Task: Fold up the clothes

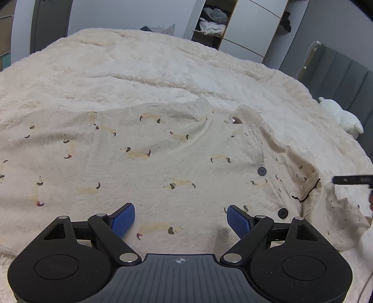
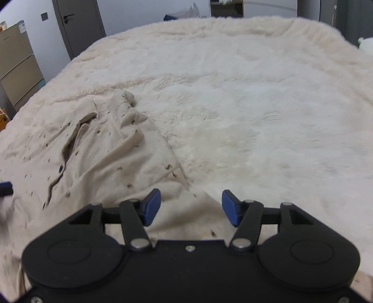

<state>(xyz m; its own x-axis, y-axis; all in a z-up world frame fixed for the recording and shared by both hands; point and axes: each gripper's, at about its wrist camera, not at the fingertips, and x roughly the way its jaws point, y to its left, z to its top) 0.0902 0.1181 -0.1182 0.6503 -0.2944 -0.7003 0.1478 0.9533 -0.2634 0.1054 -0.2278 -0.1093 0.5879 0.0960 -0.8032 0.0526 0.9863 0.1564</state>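
Cream fleece blanket [image 1: 163, 60] covers the bed and fills most of both views, its pile thick and ridged toward the top of each frame. On it lies a cream pyjama shirt [image 1: 163, 151] printed with small dachshunds. In the left wrist view the shirt spreads across the middle and lower part of the frame, fairly flat, with its collar [image 1: 240, 114] at centre right and a button placket running down toward the lower right, where two dark buttons [image 1: 261, 170] show. The cloth bunches into folds at the right edge.

Low in that view, the left tongs [image 1: 181, 220] hang just above the shirt front with the blue pads [image 1: 123, 220] spread wide apart and nothing between them. A dark bar at the right edge seems to be part of the other tool, though too little of it shows to be sure.

In the right wrist view the shirt [image 2: 98, 151] occupies the left half of the frame, rumpled, with the placket opening showing as a long dark slit. Its right edge runs diagonally down to the bottom centre. The right tongs [image 2: 191, 208] sit over that edge, pads wide apart and gripping nothing; cloth lies under the left pad and bare blanket beyond the right one.

A white soft toy [image 1: 342, 116] rests at the right of the bed, beside a grey headboard [image 1: 345, 70]. An open wardrobe [image 1: 213, 21] stands at the top.
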